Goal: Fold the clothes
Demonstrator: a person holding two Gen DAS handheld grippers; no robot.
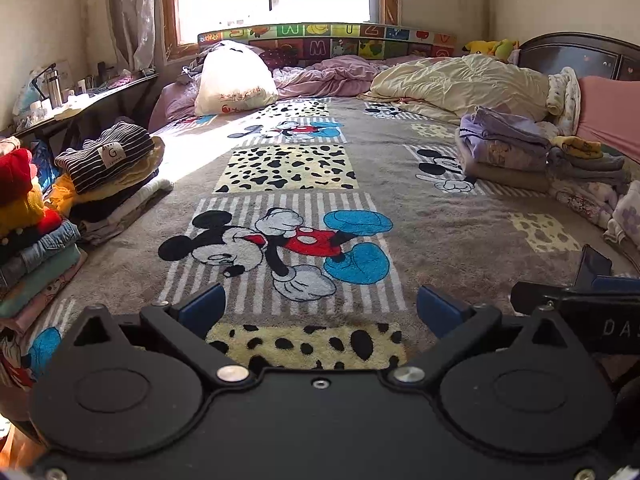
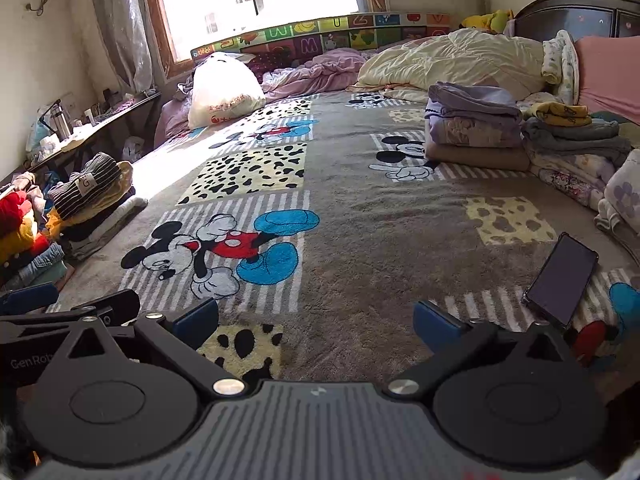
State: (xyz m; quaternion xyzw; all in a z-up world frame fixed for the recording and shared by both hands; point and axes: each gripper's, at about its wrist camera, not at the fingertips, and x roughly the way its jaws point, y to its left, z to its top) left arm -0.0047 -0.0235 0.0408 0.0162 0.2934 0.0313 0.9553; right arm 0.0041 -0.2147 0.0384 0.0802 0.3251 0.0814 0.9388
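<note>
My left gripper (image 1: 320, 312) stands open low over the cartoon-mouse blanket (image 1: 400, 184), its blue fingertips wide apart with nothing between them. My right gripper (image 2: 316, 322) is open too, side by side with the left one, also holding nothing. A stack of folded clothes topped by a striped garment (image 1: 106, 156) lies on the left of the bed, beside a second stack with red and yellow knits (image 1: 20, 196). On the right sits a pile of folded purple and grey clothes (image 1: 504, 144), seen also in the right wrist view (image 2: 476, 128).
A dark phone (image 2: 562, 280) lies on the blanket just right of my right gripper. A white plastic bag (image 1: 234, 80), a pink sheet and a cream quilt (image 1: 460, 80) fill the far end under the window. A cluttered side table (image 1: 80, 100) stands at left.
</note>
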